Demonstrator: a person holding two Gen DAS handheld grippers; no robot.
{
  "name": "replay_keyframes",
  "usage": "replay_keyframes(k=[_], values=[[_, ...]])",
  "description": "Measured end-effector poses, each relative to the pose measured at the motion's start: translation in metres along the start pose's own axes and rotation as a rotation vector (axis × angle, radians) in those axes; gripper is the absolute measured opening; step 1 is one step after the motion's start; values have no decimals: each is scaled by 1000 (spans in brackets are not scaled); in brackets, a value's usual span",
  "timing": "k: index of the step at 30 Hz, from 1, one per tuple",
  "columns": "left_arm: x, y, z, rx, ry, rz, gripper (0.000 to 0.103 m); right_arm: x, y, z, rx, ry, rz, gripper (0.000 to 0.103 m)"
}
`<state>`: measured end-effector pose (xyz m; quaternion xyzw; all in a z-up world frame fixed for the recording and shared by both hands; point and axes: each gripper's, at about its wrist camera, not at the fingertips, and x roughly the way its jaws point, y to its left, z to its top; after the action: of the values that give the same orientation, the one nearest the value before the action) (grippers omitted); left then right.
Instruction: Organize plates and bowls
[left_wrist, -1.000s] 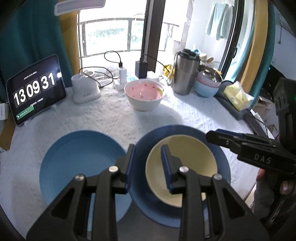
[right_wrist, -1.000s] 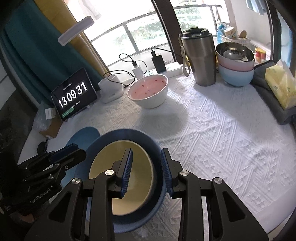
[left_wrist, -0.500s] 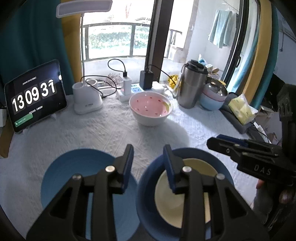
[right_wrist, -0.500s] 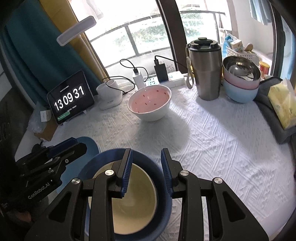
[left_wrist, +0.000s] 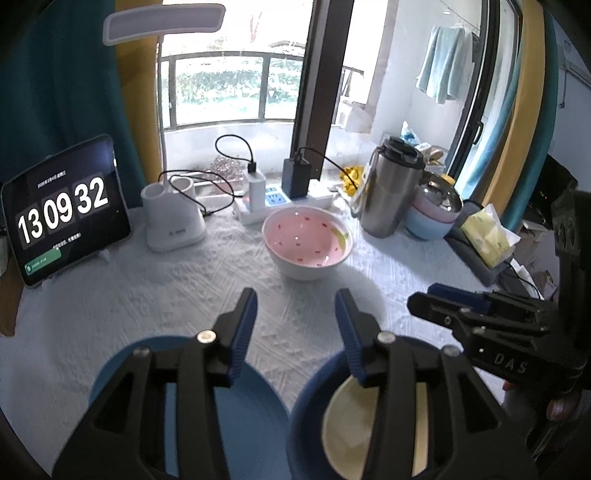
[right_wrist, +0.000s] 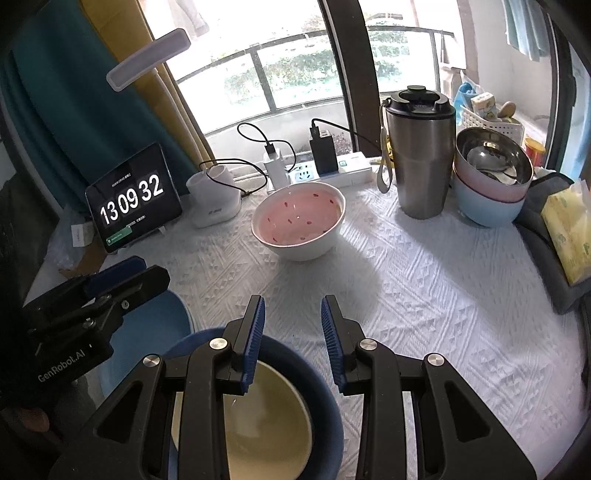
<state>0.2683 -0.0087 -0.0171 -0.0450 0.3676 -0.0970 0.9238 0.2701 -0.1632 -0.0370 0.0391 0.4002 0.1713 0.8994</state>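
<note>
**Fig. 1. Both grippers empty above the stacked dishes, pink bowl ahead**

The cream plate (right_wrist: 266, 424) lies inside the dark blue bowl (right_wrist: 325, 417) at the near edge of the table (right_wrist: 424, 295), directly under my right gripper (right_wrist: 293, 338). Just to its left sits the light blue plate (left_wrist: 251, 417), flat on the white cloth and partly under my left gripper (left_wrist: 295, 332). Further out, at mid-table and well apart from both, stands the pink bowl (left_wrist: 306, 245), upright and empty. At the far right a metal bowl nests in a pink and a pale blue one (right_wrist: 491, 192), beside the steel tumbler (right_wrist: 419, 158).

Left jaws: spread, having just been opening, with nothing between the pads. Right jaws: parted at a moderate gap, also holding nothing; the blue pads hang over bare cloth and the rim of the dark blue bowl.

Risks, as I judge them. The pink bowl looks like the next thing to collect; its wall is thick and curved, so a rim pinch at a slant could let it swing or slip. The two grippers hang near each other, so a reach by either across the middle could knock the other. The power strip (right_wrist: 332, 170) and its cables lie just behind the pink bowl; overshooting could snag them
</note>
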Motion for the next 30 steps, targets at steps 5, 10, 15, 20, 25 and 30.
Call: replay_keyframes(k=[5,10,15,20,25,30], values=[[9,-1,6,6,3,-4,45,7,-2,6,-4,3,-6,34],[17,-2,11,10,7,-3,45,12,-3,10,-9,3,-9,34],[29,-4,17,16,13,0,45,18,-5,16,-16,6,-12,34],[44,-5,24,18,32,-3,45,26,-13,27,-29,1,-23,34],[61,-7,32,22,62,0,45,35,-25,37,-21,-2,-26,34],[81,-8,39,30,102,-9,45,47,-34,44,-16,6,-20,34]])
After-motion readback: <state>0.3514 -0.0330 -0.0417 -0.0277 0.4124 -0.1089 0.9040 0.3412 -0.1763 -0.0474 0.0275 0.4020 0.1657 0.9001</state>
